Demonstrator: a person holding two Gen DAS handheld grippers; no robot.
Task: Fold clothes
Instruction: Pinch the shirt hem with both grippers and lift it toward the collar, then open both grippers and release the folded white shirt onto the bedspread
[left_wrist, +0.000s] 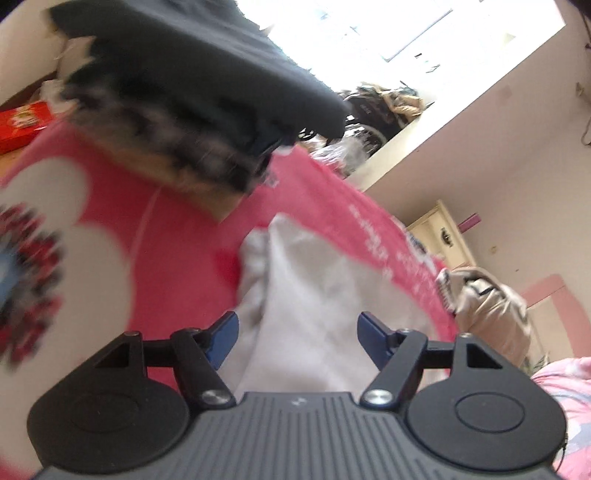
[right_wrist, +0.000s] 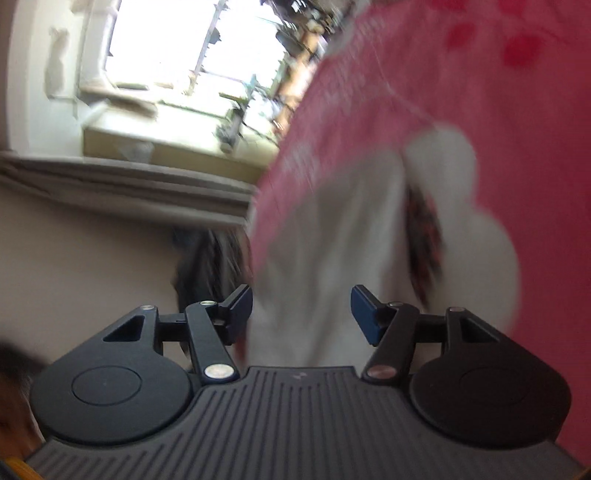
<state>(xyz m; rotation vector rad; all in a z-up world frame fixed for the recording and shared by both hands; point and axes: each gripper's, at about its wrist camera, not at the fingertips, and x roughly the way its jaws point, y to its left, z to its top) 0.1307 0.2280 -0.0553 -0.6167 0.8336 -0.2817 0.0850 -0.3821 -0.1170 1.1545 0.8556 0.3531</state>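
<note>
Both the left gripper and right gripper are seen released, nothing clamped. The white garment is spread on the pink bedcover; opposite edges should be pinched evenly.

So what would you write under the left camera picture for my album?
Open left gripper over a white garment lying on a pink printed cloth, dark folded clothes stacked beyond.

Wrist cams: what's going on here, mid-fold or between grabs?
Between grabs. Both hand-held grippers, left and right, are open and grip nothing. A white garment lies on the pink bedspread in front of each. A stack of dark clothes sits further back. Both views are motion-blurred.
</note>
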